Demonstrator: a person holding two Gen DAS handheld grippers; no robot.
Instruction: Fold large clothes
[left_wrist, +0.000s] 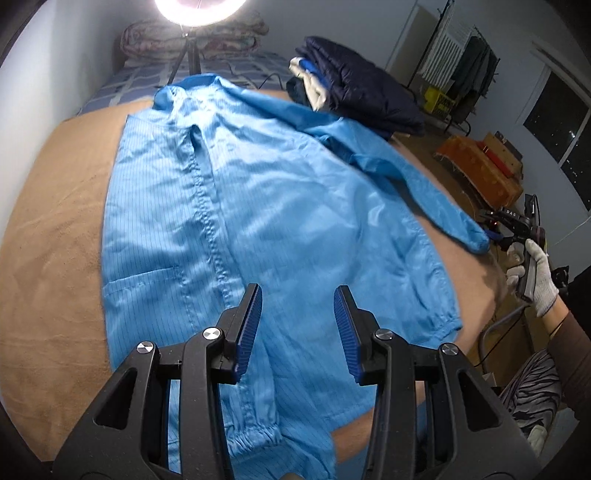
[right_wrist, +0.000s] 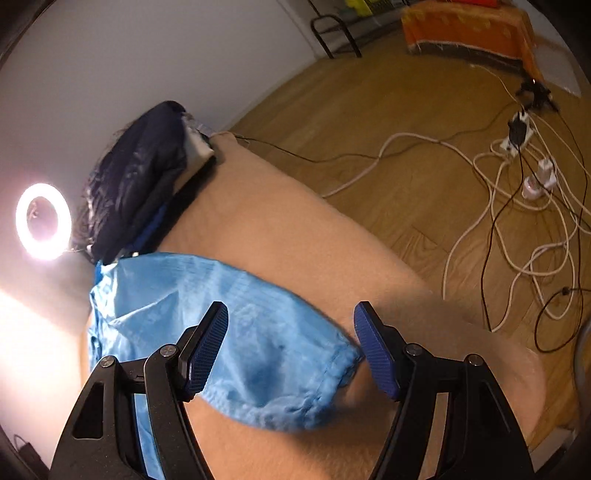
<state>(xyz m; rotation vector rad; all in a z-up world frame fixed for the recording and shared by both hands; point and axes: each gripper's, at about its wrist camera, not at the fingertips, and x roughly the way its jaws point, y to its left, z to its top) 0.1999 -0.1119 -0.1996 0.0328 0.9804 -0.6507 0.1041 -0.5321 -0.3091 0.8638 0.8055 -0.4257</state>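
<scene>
Blue pinstriped fabric fills the left wrist view: a large work coat (left_wrist: 236, 206) lies spread face-up on a tan blanket (left_wrist: 51, 229), its zipped front running away from the left gripper (left_wrist: 297, 325). The left gripper hangs above the coat's lower part with its jaws parted and nothing between the ribbed blue pads (left_wrist: 251, 325); a gathered cuff (left_wrist: 255, 435) lies below it, partly hidden by the frame. One sleeve (left_wrist: 417, 184) stretches off to the right of this gripper, ending just beside the right gripper (left_wrist: 493, 232), held in a white-gloved hand (left_wrist: 535, 273) (visible only in this view). Beyond the coat sit a stack of folded dark clothes (left_wrist: 354, 92) and a ring light (left_wrist: 195, 11).

The right wrist view shows what the first cannot: the sleeve's cuff end (right_wrist: 280, 369) lies flat on the blanket between and below the right gripper's (right_wrist: 291, 347) widely spread pads (right_wrist: 205, 350), which do not press on it. To the right of this gripper, a wooden floor (right_wrist: 369, 110) carries tangled cables (right_wrist: 517, 206).
</scene>
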